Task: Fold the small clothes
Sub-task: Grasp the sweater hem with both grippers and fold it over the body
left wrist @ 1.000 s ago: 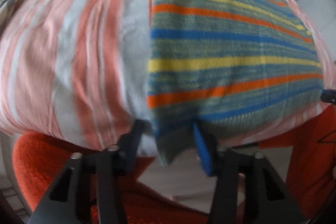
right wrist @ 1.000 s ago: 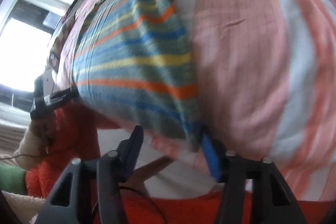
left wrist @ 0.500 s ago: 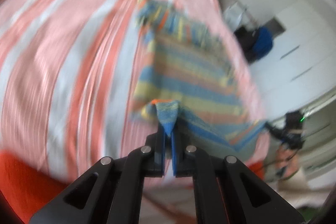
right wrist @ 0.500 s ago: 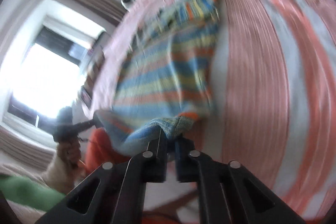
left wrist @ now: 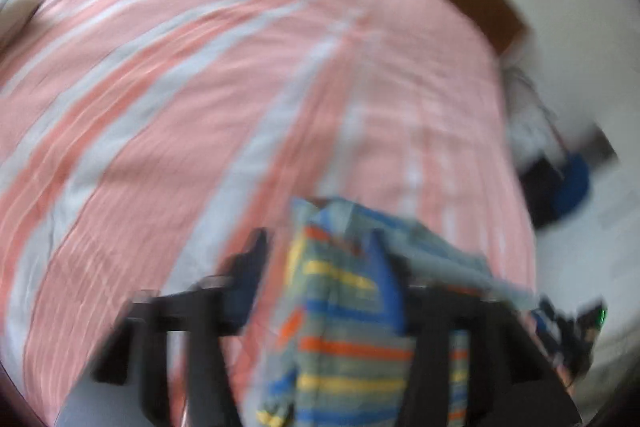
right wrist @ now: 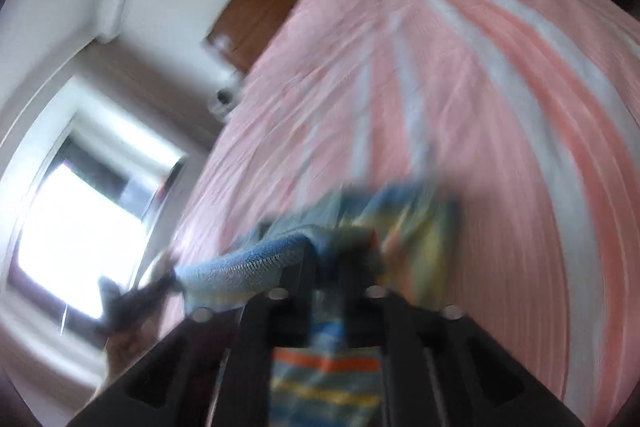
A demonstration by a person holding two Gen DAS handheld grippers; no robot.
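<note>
We have a striped knit garment lifted off the bed, its hem stretched between our two tools. The right hand-held gripper is clenched on a blue hem edge, with the cloth bunched over its closed fingers. The left hand-held gripper has its fingers standing apart, the cloth draped between them and over the blue pad; the blur is heavy, so we judge it released, or nearly so.

The knit looks soft, light and floppy: it sags wherever it is not held, and it should stretch rather than slide. We would take it at the hem corners, pinching both layers well in from the edge, and keep the span taut so the fold lands flat. A grip on only one layer may let the garment twist.
</note>
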